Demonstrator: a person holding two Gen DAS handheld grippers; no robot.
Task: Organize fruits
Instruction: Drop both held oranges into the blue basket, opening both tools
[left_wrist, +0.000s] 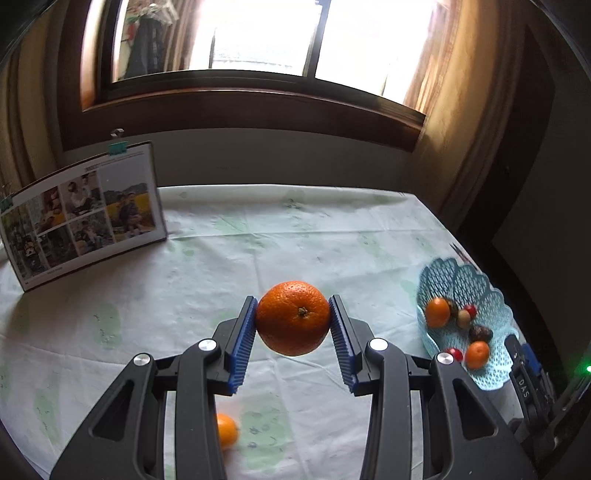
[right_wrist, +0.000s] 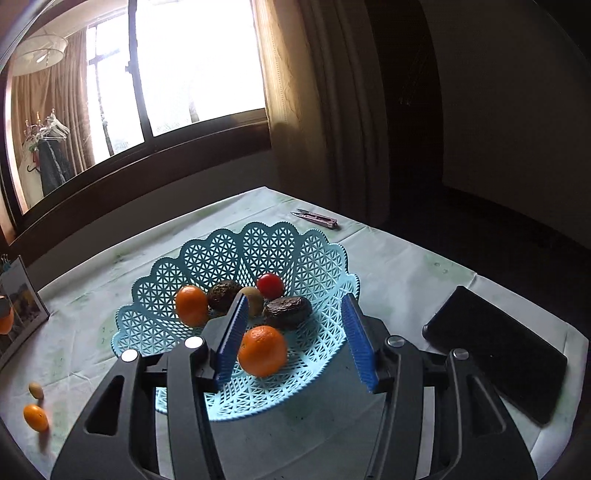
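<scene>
- Presently, the left hand-held gripper (left_wrist: 293, 325) is clamped on a large orange (left_wrist: 293, 318), held clear above the surface (left_wrist: 258, 251).
- A small orange fruit (left_wrist: 226, 430) lies on the surface beneath it.
- The right hand-held gripper (right_wrist: 295, 341) stands open over the basket (right_wrist: 207, 258), gripping nothing; an orange (right_wrist: 262, 350) lies in the basket between its pads, untouched by the right one.
- Beyond: another orange (right_wrist: 191, 305), a tomato (right_wrist: 270, 285) and dark fruits in the basket.
- Farthest: snips (right_wrist: 316, 218) and a photo board (left_wrist: 85, 216).
</scene>
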